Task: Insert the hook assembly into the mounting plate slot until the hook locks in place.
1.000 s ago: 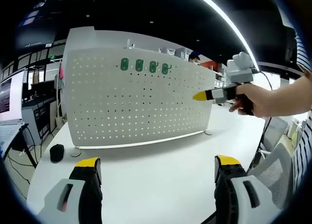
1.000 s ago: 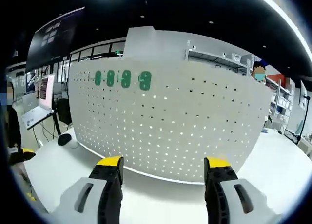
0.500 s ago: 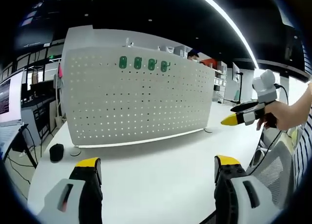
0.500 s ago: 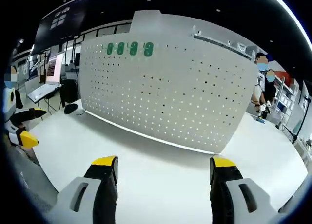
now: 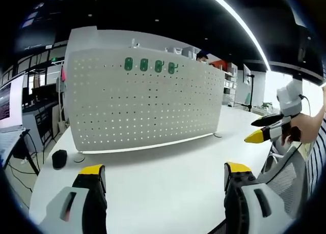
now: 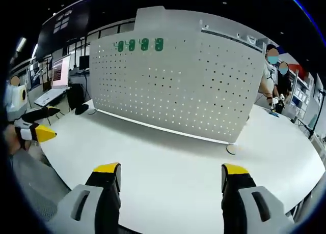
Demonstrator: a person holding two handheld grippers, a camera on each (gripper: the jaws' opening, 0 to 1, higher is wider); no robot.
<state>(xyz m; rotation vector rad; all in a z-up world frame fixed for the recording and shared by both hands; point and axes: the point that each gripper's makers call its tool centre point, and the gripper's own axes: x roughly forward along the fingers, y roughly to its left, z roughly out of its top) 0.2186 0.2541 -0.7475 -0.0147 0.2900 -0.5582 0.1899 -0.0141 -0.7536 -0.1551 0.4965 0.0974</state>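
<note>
- Left gripper view: the left gripper [image 5: 165,175] rises from 6 o'clock with its yellow-tipped jaws spread wide and nothing between them, hanging over the bare white table [image 5: 168,173]
- The white pegboard [image 5: 145,104], which serves as the mounting plate, stands upright across the far side of the table, filling the view from 9 o'clock through the middle; four green hooks [image 5: 150,66] sit in a row near its top edge, toward 12 o'clock
- A small dark object [image 5: 59,158] lies on the table at about 8 o'clock, just beside the pegboard's left foot
- The right gripper [image 5: 267,129] comes in at 3 o'clock, held in a person's hand [image 5: 300,129], well apart from the board; its jaws look close together, though whether they grip anything is too small to tell
- Right gripper view: the right gripper [image 6: 170,180] rises from 6 o'clock, jaws wide and empty, above the table [image 6: 173,163]
- The pegboard [image 6: 173,86] stands ahead with the green hooks [image 6: 140,45] at about 11 o'clock on its upper left
- The left gripper [image 6: 38,132] shows at 9 o'clock, off the table's edge
- Risk: both grippers are well back from the board and empty, and no loose hook assembly can be made out, so a reach could start without a clear target
- Risk: a hook pushed in at a tilt may catch a hole without locking, and a hard push could rock the freestanding board
</note>
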